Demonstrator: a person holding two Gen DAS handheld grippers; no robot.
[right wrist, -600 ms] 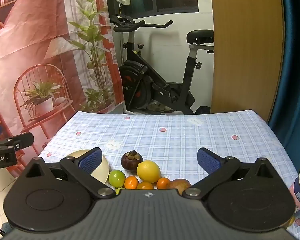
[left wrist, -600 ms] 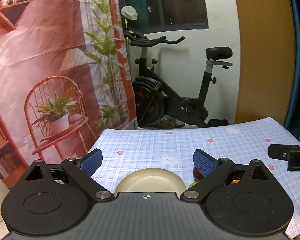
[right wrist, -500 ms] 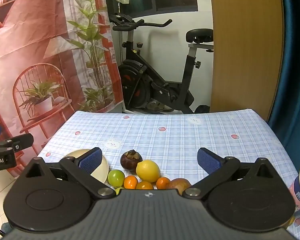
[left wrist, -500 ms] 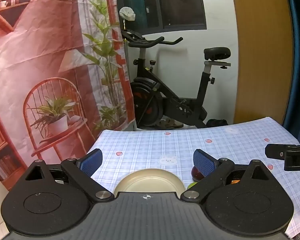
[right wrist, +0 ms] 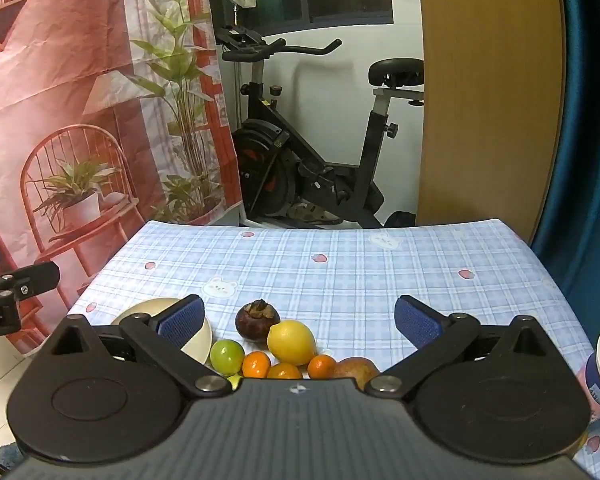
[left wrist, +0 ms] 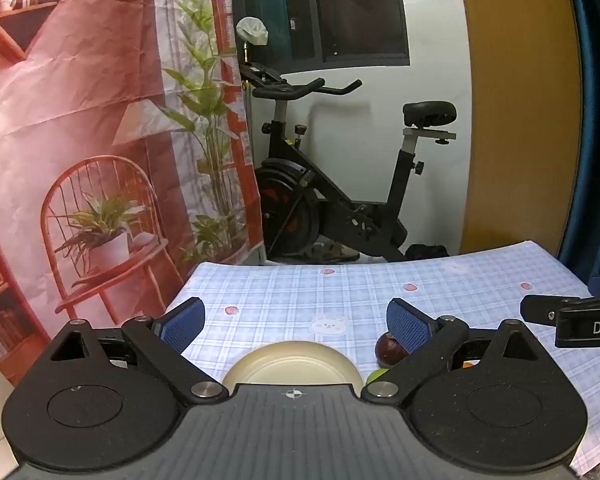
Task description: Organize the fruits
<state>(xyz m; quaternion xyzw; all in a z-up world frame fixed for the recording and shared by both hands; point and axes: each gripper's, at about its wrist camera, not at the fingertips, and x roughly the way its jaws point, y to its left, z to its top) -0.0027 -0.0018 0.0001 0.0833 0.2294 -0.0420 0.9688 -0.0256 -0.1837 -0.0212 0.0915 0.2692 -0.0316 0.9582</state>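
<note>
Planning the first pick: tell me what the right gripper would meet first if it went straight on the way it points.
Probably the lemon: it sits nearly centred between the open right gripper fingers, with the mangosteen just behind. Depth is unclear; the small oranges might come first.

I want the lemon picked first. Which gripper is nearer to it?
Right. The lemon lies just ahead between the right gripper's open fingers; the left gripper hovers over the plate alongside.

Left gripper [left wrist: 296, 322]: jaws spread wide, nothing between the blue pads [left wrist: 180, 326], tilted somewhat downward. Right gripper [right wrist: 298, 322]: likewise spread wide and empty, same downward tilt. Each sees a black part of the other at the frame edge; the two sit side by side, apart.
</note>
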